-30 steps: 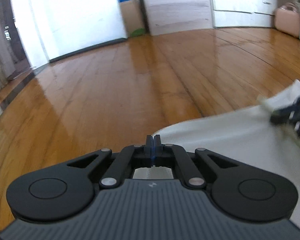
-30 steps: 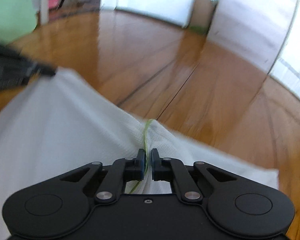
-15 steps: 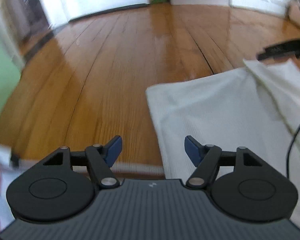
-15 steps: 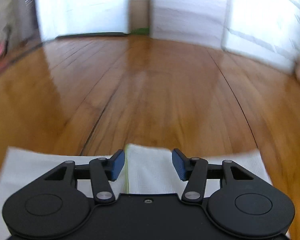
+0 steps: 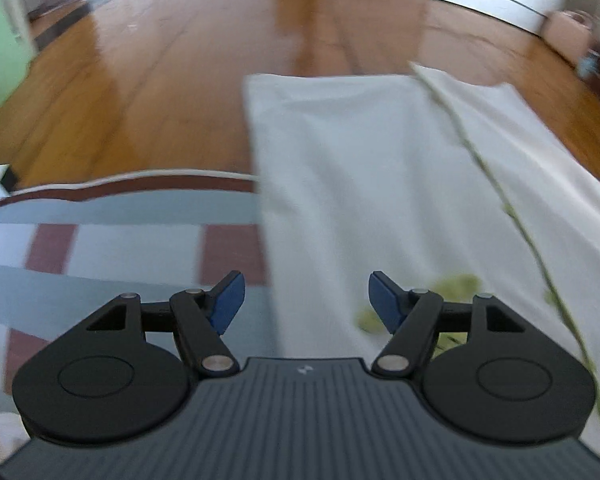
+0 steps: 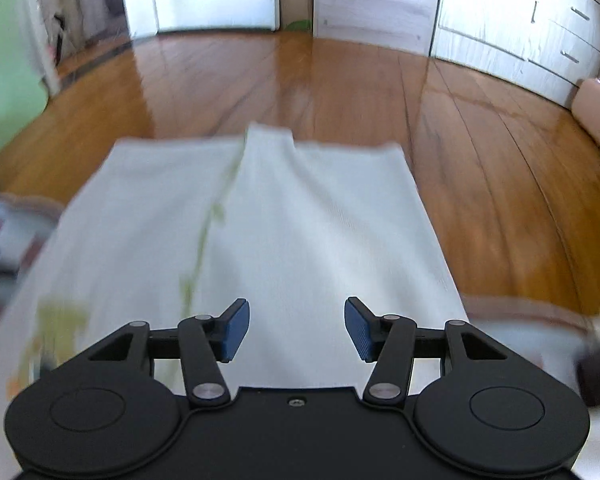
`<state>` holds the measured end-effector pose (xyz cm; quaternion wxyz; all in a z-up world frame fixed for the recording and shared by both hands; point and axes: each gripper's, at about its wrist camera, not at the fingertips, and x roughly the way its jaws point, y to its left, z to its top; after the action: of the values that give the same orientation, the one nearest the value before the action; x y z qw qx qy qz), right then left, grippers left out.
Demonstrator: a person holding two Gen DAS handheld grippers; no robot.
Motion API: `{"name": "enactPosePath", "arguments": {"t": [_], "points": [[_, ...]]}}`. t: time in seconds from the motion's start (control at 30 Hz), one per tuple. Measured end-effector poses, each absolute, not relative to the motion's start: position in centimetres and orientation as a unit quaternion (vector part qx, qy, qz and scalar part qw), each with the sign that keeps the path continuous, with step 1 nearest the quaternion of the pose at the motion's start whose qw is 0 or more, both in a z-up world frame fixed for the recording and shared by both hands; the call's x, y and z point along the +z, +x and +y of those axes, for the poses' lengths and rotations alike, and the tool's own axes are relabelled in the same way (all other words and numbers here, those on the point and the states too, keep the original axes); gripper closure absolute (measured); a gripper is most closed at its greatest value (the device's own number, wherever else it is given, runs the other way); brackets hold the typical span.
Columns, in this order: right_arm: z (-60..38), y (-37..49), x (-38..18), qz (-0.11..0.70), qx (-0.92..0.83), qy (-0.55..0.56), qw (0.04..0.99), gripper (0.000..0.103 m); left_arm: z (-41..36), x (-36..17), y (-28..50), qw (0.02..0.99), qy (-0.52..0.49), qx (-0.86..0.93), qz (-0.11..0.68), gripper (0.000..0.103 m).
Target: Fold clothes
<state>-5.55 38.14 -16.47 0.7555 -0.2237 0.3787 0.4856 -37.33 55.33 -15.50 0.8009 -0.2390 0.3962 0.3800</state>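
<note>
A white garment (image 5: 364, 168) with a thin green stem print lies spread on the floor, its far end on bare wood and its near part on a rug. In the left wrist view my left gripper (image 5: 304, 302) hangs open above the garment's left edge, nothing between its blue pads. The right wrist view shows the same white garment (image 6: 300, 232) stretching away, a raised fold running down its middle. My right gripper (image 6: 296, 330) hovers open over its near end, with only cloth below.
A checked rug (image 5: 112, 248) in grey, white and dark red lies under the garment's near part. Glossy wooden floor (image 6: 340, 80) runs to white cabinets (image 6: 520, 28) at the back. A pink case (image 6: 596, 108) stands at the right, a green surface (image 6: 4, 64) at the left.
Both grippers were shut on the garment's far edge a second ago; both have let go and opened. Both hands have pulled back toward the near end, so more of the garment and rug shows.
</note>
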Motion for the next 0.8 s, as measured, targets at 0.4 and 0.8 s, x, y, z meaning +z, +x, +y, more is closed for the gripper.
{"name": "enactPosePath", "arguments": {"t": [0.4, 0.8], "points": [[24.2, -6.9, -21.3, 0.477, 0.425, -0.123, 0.759, 0.045, 48.5, -16.1, -32.2, 0.857, -0.157, 0.280, 0.404, 0.035], [18.2, -16.2, -22.5, 0.519, 0.492, -0.097, 0.693, 0.045, 36.7, -16.3, -30.7, 0.876, -0.135, 0.203, 0.416, 0.034]]}}
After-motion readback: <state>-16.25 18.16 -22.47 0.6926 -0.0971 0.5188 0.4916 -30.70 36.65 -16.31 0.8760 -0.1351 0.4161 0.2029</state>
